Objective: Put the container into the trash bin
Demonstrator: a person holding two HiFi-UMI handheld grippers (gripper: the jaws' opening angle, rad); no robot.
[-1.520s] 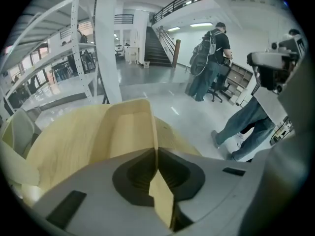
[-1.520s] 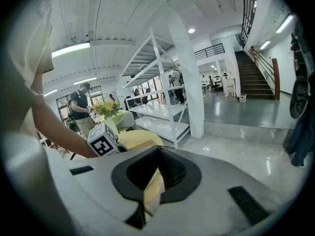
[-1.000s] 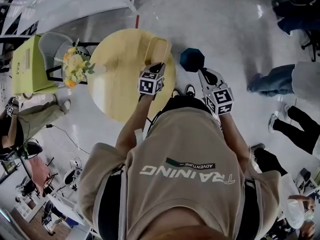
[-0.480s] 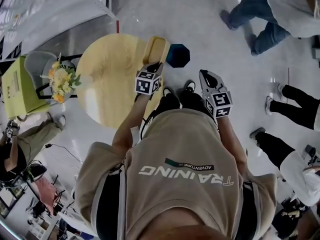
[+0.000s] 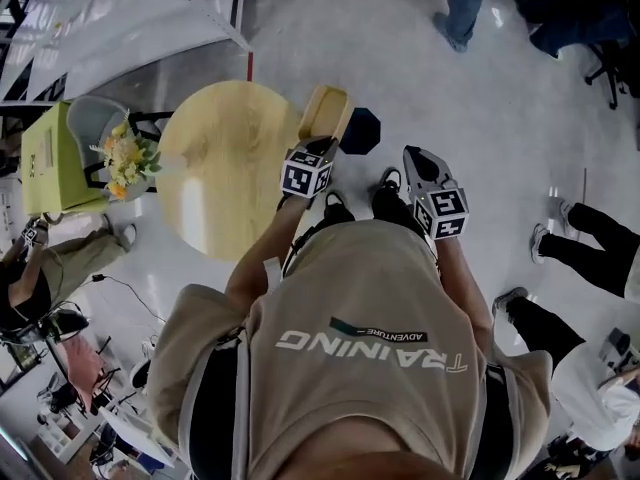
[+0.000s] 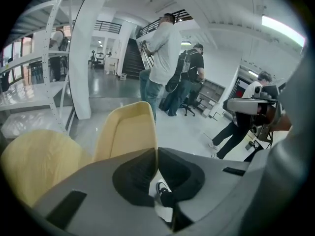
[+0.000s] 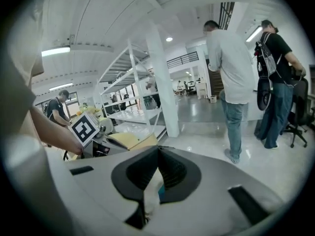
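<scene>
A pale yellow container (image 5: 325,114) hangs over the right edge of the round wooden table (image 5: 225,173), tilted up on its side. My left gripper (image 5: 318,150) is shut on its rim. In the left gripper view the container (image 6: 125,132) rises from the closed jaws of the left gripper (image 6: 156,151), with the tabletop (image 6: 39,161) to its left. The dark blue trash bin (image 5: 360,131) stands on the floor just right of the container. My right gripper (image 5: 418,158) hangs beside the bin, shut and empty; the right gripper (image 7: 158,150) shows its jaws closed together.
A bunch of yellow flowers (image 5: 128,155) and a green box (image 5: 50,158) sit left of the table. Several people stand on the glossy floor (image 5: 470,88) to the right and behind. White shelving (image 6: 54,73) stands to the left. The holder's shoes (image 5: 390,200) are near the bin.
The view swung round, and the left gripper with the container has drawn closer to the trash bin. The right gripper stays shut at the bin's right side.
</scene>
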